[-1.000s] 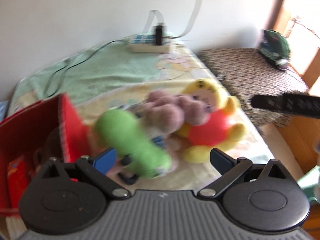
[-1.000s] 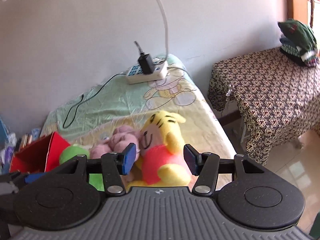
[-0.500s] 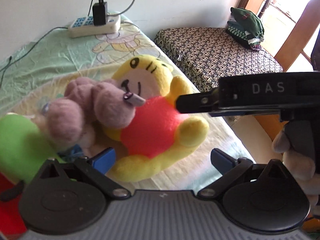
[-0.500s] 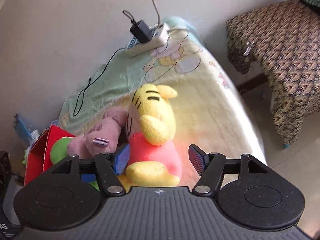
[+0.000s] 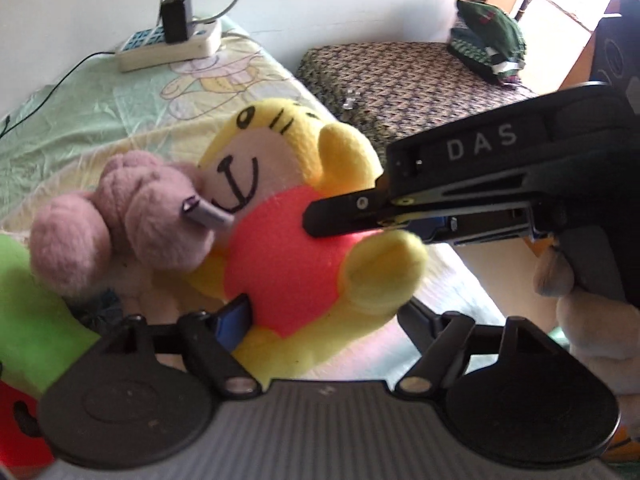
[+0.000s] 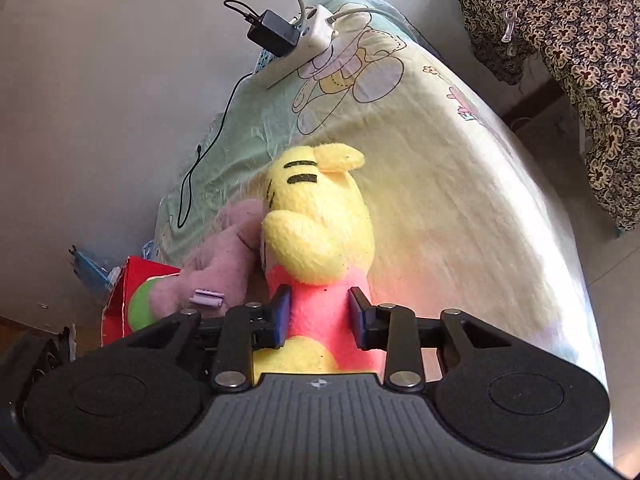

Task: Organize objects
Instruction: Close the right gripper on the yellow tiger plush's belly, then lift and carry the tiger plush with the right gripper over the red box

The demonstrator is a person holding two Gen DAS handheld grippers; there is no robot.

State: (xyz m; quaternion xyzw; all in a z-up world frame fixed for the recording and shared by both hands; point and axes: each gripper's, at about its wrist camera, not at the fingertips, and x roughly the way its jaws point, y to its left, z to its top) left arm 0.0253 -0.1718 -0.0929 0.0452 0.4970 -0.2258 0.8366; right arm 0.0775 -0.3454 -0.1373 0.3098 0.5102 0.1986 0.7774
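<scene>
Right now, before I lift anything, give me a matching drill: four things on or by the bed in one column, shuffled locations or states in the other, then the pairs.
Things:
1. yellow bear plush
2. purple plush
3. power strip
4. green knit hat

Places or states:
A. at the far end of the bed by the wall, charger plugged in
B. on the patterned side table
C. pressed against the bear's face
D. red belly between the pads of the right hand-held gripper

Pairs: 1-D, 2-C, 3-A, 4-B
</scene>
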